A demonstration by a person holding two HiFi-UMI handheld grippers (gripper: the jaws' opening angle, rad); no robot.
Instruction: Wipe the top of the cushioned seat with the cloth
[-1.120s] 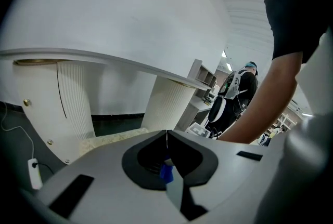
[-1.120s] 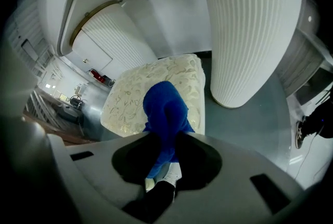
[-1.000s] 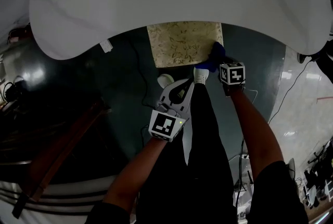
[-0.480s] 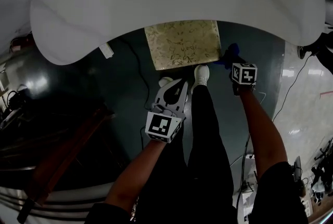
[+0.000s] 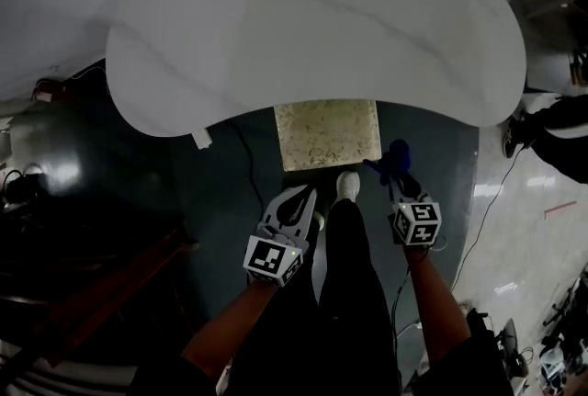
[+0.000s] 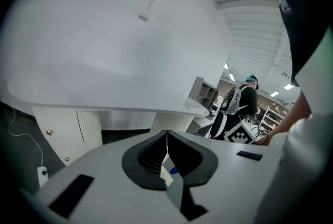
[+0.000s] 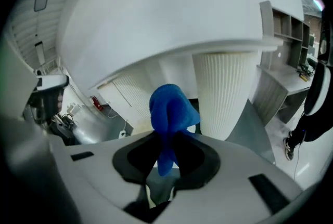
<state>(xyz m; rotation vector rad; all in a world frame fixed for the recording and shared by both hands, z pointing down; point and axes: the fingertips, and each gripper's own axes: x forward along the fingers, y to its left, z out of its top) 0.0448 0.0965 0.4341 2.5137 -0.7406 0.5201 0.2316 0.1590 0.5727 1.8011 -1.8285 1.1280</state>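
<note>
The cushioned seat (image 5: 326,135), beige with a leafy pattern, stands on the dark floor, its far part tucked under the white table (image 5: 312,27). My right gripper (image 5: 401,177) hangs to the right of the seat and nearer me, above the floor, shut on the blue cloth (image 5: 395,159). In the right gripper view the blue cloth (image 7: 171,111) bunches up out of the jaws of that gripper (image 7: 167,139). My left gripper (image 5: 296,199) is just short of the seat's near edge. Its jaws (image 6: 166,135) are shut with nothing between them.
The table's ribbed white pedestal (image 7: 223,90) rises ahead of the right gripper. Cables and a white plug block (image 5: 200,139) lie on the floor left of the seat. My white shoe (image 5: 347,186) is at the seat's near edge. Another person (image 5: 551,132) stands at the right.
The right gripper has carried the cloth off the seat's right edge, out to the right and back toward me. Both grippers now sit farther from the seat, and more of the table shows.
</note>
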